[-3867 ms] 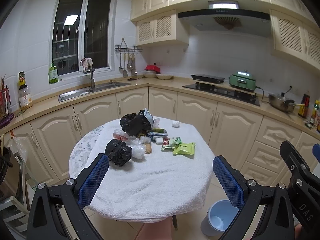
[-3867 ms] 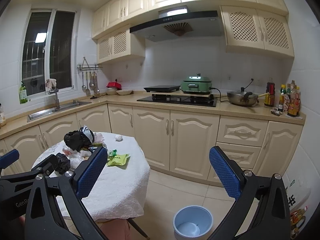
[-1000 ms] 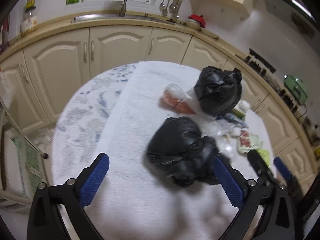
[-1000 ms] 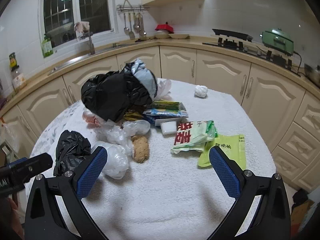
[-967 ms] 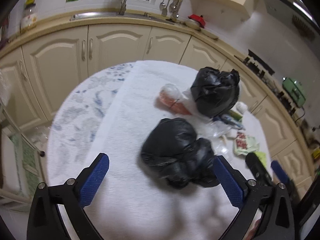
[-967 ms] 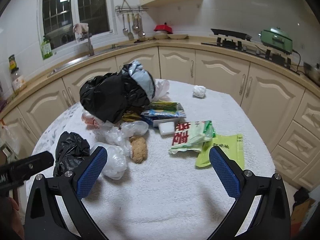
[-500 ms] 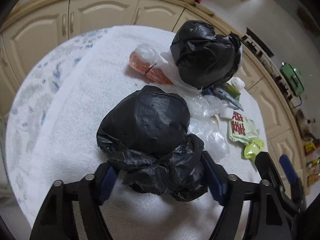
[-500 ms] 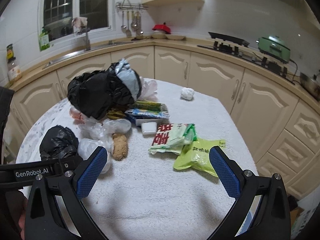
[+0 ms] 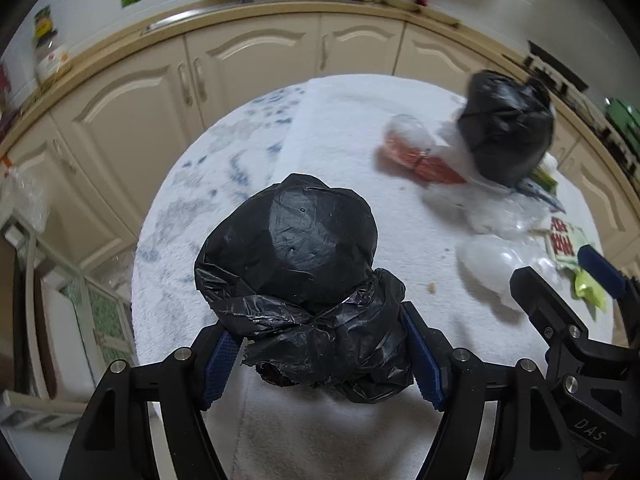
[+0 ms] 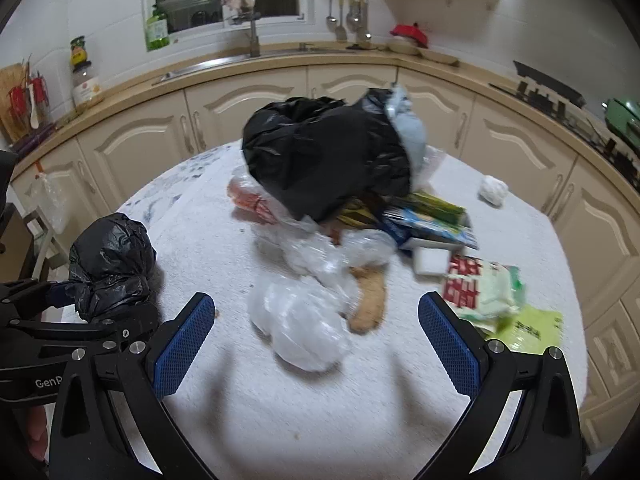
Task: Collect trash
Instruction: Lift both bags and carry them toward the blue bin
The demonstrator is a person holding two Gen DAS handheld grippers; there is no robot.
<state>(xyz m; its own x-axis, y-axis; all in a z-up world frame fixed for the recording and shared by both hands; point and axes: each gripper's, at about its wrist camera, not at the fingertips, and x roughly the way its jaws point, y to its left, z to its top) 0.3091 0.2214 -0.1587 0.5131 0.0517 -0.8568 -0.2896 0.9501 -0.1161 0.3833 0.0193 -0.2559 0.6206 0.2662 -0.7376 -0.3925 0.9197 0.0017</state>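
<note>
1. The left gripper [image 9: 320, 354] has just been closing its blue-padded fingers [image 9: 218, 362] around the small knotted black plastic trash bag [image 9: 296, 264], and the pads now press into the crumpled, tied end of it from both sides.
2. That small bag sits at the near left part of the round table, on the white terry towel [image 9: 340, 128] that covers most of the tabletop; whether it rests on the towel or hangs just above it I cannot tell.
3. The right gripper [image 10: 316, 340] hangs over the middle of the table with its blue pads spread wide and nothing pinched; a crumpled clear plastic bag [image 10: 300, 328] lies on the towel between them, untouched.
4. Behind the clear bag stands the main heap: a large black plastic trash bag [image 10: 324, 160] with a pale blue-grey bundle poking out of its top, leaning over a transparent bag with something orange-red inside [image 10: 250, 200].
5. Just right of the clear bag lies a brown, bread-like lump [image 10: 368, 300], and beyond it a small white rectangular block [image 10: 430, 262] and a blue and green flat packet [image 10: 430, 220].
6. Toward the right edge a pale green snack wrapper with red lettering [image 10: 484, 286] overlaps a yellow-green flat pouch [image 10: 532, 328].
7. A crumpled white paper ball [image 10: 494, 190] lies alone at the far right of the towel, well apart from the heap.
8. Cream kitchen cabinets [image 10: 248, 104] curve around behind the table.
</note>
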